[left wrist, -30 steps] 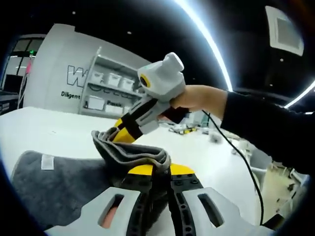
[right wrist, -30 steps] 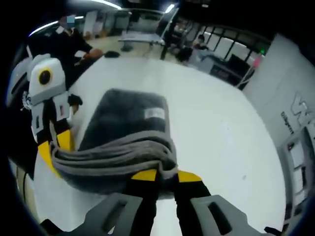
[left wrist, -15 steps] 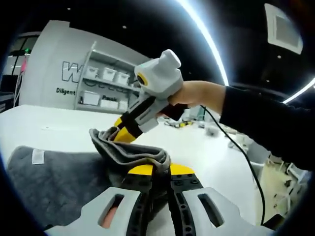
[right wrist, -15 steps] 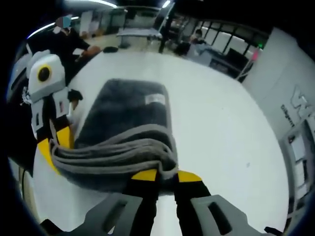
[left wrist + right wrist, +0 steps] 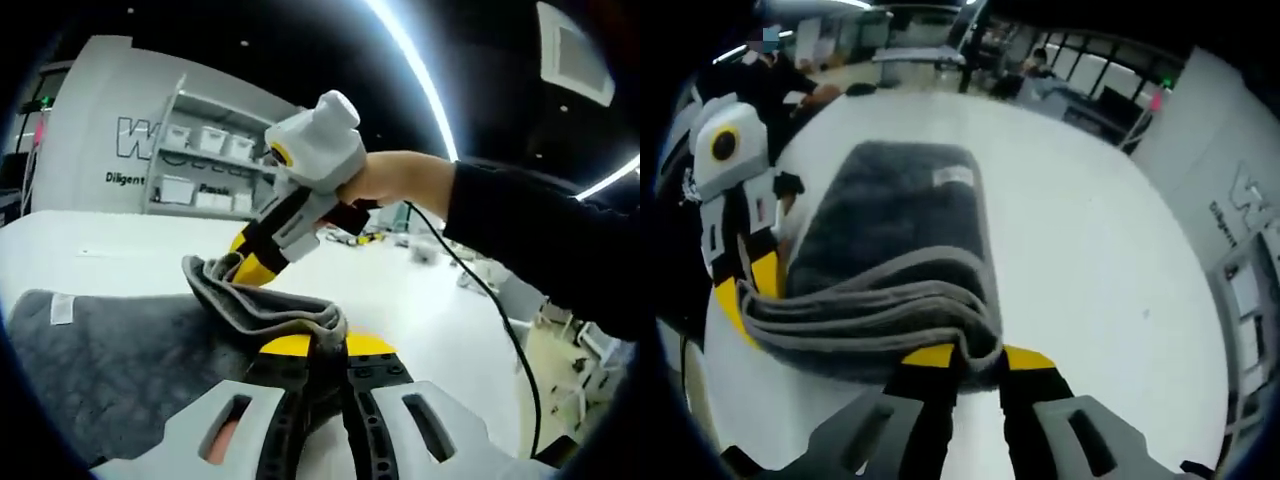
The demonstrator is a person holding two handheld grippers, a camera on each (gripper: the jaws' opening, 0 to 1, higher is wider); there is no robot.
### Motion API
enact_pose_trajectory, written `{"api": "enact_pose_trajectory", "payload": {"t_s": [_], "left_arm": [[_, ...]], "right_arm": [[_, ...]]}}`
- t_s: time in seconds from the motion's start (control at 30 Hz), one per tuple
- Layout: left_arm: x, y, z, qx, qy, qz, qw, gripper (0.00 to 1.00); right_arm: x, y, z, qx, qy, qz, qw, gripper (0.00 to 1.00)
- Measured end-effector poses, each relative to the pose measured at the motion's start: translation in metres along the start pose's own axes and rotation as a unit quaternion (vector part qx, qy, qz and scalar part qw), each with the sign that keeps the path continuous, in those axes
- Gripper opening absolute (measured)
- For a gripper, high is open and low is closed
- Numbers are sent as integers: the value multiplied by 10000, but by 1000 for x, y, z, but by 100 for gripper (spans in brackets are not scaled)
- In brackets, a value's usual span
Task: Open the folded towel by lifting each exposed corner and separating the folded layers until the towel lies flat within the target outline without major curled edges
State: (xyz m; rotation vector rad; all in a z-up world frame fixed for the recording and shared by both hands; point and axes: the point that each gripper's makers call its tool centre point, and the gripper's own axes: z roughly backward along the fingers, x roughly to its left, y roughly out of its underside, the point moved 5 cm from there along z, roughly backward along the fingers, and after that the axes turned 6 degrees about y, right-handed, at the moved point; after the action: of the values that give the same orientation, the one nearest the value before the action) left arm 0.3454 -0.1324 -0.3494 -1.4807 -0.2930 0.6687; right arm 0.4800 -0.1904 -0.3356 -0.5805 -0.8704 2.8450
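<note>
Gray towel (image 5: 895, 235) lay on the white table (image 5: 1080, 230), its near edge lifted off the surface and strung between the two tools. Left gripper (image 5: 328, 352) clamped on one end of that raised edge, several folded layers bunched right at the yellow jaw tips. Right gripper (image 5: 967, 358) likewise closed on the stacked layers at its own tips, seen across from the left jaws (image 5: 255, 270) in a hand (image 5: 395, 185) with a dark sleeve. Beyond the right jaws, rest of the towel spread flat, a small white label (image 5: 952, 177) on its far part. No target outline made out on the table.

Judged as mid-lift, fold not yet opened. Risks from here: each grip appeared to hold more than one layer, so pulling apart could drag the whole stack along instead of separating it. Uneven lift between the two ends could twist the edge and leave a curl. Shallow bite at the tips could let thick pile slip out under tension.
</note>
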Motion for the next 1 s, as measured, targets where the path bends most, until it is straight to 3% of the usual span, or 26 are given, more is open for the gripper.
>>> {"api": "enact_pose_trajectory", "payload": {"t_s": [1.0], "left_arm": [[-15, 22, -21, 430, 281, 6, 9987, 14]], "right_arm": [[-4, 54, 3, 448, 172, 12, 9988, 11]]}}
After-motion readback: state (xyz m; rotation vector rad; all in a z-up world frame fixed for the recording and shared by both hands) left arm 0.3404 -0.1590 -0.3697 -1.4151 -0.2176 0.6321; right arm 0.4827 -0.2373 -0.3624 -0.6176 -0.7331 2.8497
